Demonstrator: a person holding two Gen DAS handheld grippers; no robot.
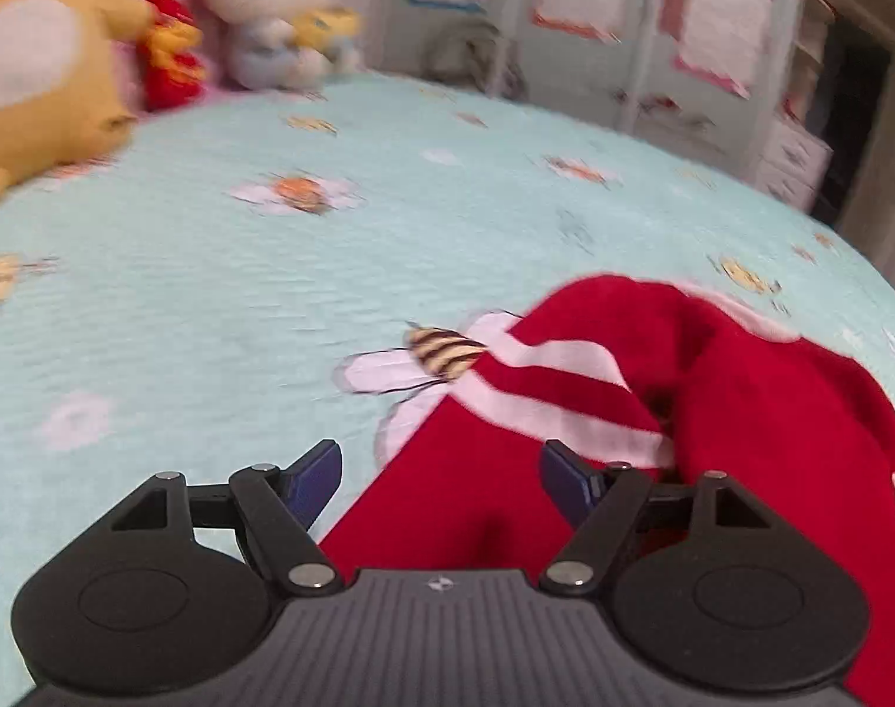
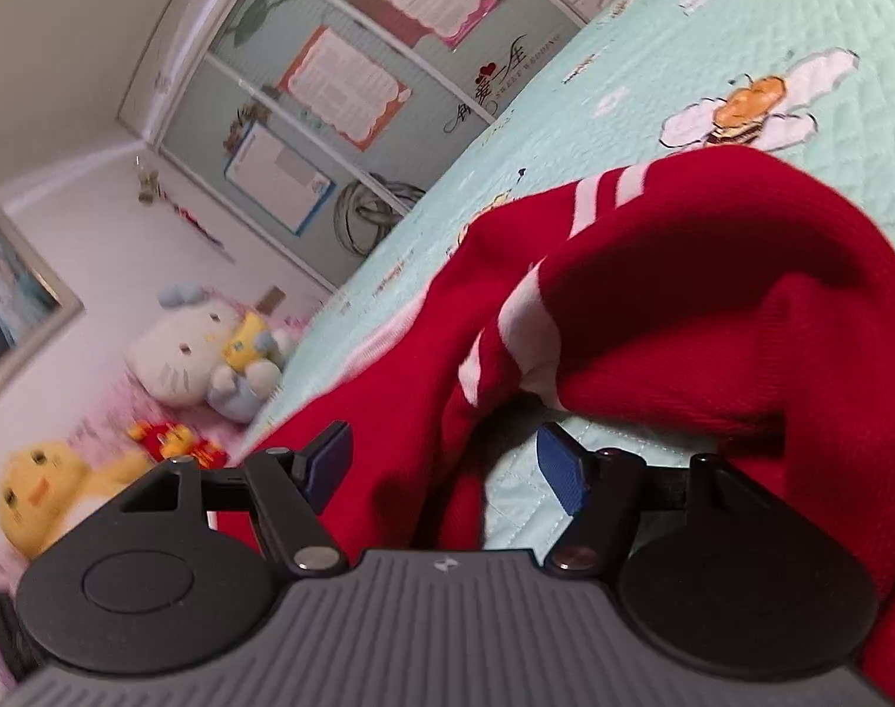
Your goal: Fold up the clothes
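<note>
A red garment (image 1: pixel 771 412) with white stripes (image 1: pixel 565 356) lies rumpled on a pale green bedspread (image 1: pixel 211 294) printed with bees. In the left wrist view my left gripper (image 1: pixel 441 471) hovers over the garment's near left edge. It is open, its blue pads (image 1: pixel 317 483) wide apart, and the red cloth lies below them untouched. In the right wrist view the same garment (image 2: pixel 712 306) rises in a bunched fold. My right gripper (image 2: pixel 444 465) is open, with a hanging red fold between its fingers; the blue pads (image 2: pixel 559 471) do not press on it.
Plush toys sit at the head of the bed: a yellow one (image 1: pixel 35 70), a small red one (image 1: pixel 170 59) and a white cat (image 1: pixel 270 17). Beyond the bed's far edge stand wardrobe doors (image 1: pixel 594 29) with paper sheets on them. Bare bedspread stretches left of the garment.
</note>
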